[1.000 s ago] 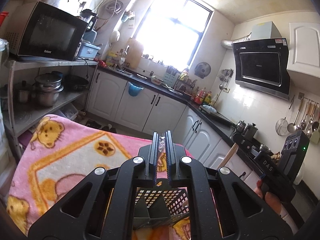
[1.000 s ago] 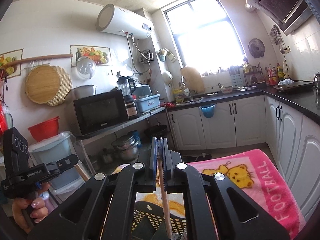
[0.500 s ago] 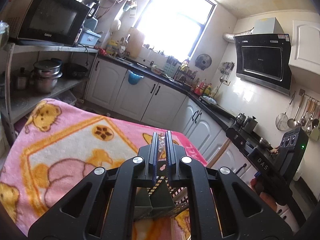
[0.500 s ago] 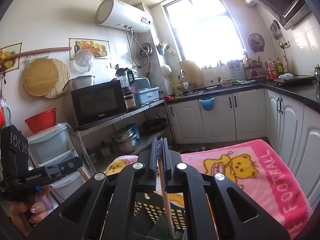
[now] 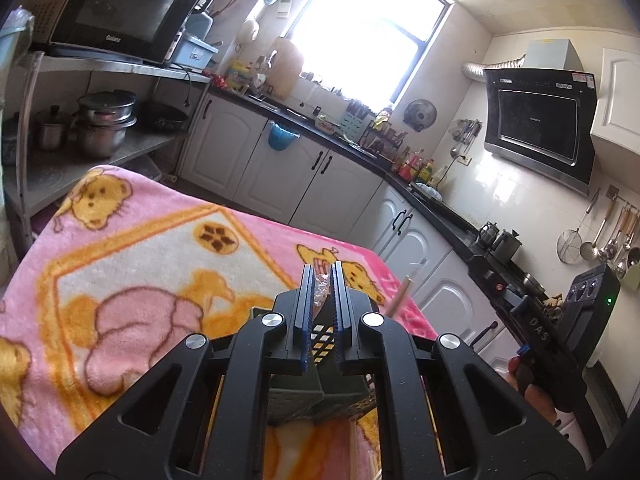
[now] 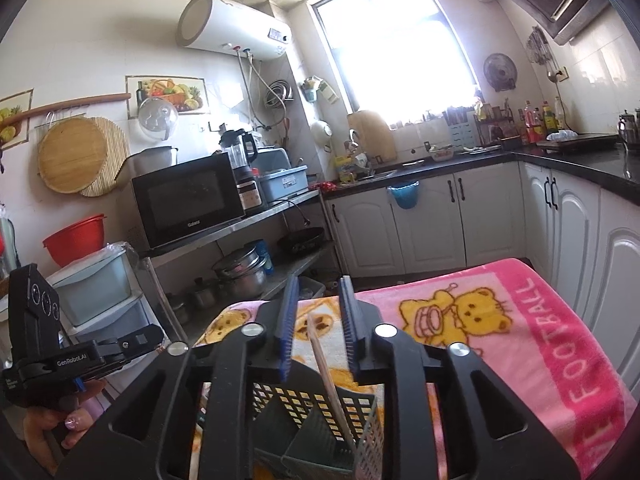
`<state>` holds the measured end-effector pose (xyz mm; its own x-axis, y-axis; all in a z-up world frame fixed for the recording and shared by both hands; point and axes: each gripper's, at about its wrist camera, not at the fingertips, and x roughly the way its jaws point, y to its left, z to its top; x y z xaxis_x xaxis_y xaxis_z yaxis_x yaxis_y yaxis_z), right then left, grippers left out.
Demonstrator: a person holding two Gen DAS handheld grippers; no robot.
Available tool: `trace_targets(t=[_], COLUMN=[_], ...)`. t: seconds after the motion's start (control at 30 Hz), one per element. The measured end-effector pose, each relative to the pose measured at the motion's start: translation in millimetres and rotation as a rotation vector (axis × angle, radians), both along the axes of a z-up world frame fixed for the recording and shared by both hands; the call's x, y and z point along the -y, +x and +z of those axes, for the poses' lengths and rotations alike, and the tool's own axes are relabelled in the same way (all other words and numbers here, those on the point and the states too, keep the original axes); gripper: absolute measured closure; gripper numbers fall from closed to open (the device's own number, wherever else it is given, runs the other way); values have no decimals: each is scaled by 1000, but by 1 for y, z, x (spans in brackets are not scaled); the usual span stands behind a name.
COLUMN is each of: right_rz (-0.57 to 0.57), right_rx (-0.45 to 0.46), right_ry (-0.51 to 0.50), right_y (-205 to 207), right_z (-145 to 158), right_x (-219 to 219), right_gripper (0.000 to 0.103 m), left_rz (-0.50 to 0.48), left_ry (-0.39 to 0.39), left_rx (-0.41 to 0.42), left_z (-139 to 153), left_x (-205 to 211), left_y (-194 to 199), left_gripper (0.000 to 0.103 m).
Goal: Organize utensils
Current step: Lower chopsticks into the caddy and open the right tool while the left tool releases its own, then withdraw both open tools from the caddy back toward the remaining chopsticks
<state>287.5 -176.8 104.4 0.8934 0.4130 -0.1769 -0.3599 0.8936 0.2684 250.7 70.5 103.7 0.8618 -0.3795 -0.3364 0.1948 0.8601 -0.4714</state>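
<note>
The right wrist view shows the right claw [image 6: 316,312] with its fingers set wide apart, gripping nothing. Between them one wooden chopstick [image 6: 326,372] stands tilted in the rear right compartment of the dark green perforated utensil caddy [image 6: 320,420], clear of both blue finger pads [image 6: 288,320]. The caddy's inner dividers are visible only in this view. It also shows, at lower left, the body of the left gripper and the person's left hand [image 6: 60,428] around its handle.

The left wrist view shows the left claw [image 5: 321,304] nearly closed, pinching a thin item in crinkled clear wrapping [image 5: 320,290]; the item's type cannot be determined. The caddy [image 5: 320,396] sits directly below this claw, mostly hidden by the gripper body. The upper end of the chopstick [image 5: 400,298] projects to the right of the claw. The right gripper body occupies the lower right of the frame.

Count: two claws, one caddy, one chopstick, one wrapped item. The caddy rests on a pink bear-print blanket [image 6: 500,320] that covers the tabletop
</note>
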Motion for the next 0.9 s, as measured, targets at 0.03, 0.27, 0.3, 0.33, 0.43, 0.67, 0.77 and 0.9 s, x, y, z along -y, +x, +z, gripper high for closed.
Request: trace_targets(t=[0.03,0.27,0.3,0.33,0.43,0.67,0.77,0.9], right_rz=[-3,-32,-36,-38,-47,-42,-39,-33], right_rx=[-2,-50,-54,-58,-73,-107,-117,-122], right_ry=[-1,-38,-46,-51,-69,-86,-92,-104], right_y=[-1,-7,-8,-9,-12,-20,-23,-29], right_z=[-1,-10,-12,-13,-18,-26,-27,-28], right_x=[2,10,11,11,12,13,13,11], right_gripper=[75,68,67,67,64,57,55,51], left_rz=[3,40,45,48,60,85,90,93], left_ry=[2,-4,-3,-3,-9,-12,-16,-19], left_rx=[-4,-19,-20,-20,-18,6,18,34], left_z=[-1,-6,-6,-6,-7,-4,-2,1], left_x=[-1,-10,-12,-12,-16,-22,-24,-25], left_y=[-1,-6,-8,-8,-13,-26,-31,-39], left_gripper=[99,78,75,73,65,38,31,24])
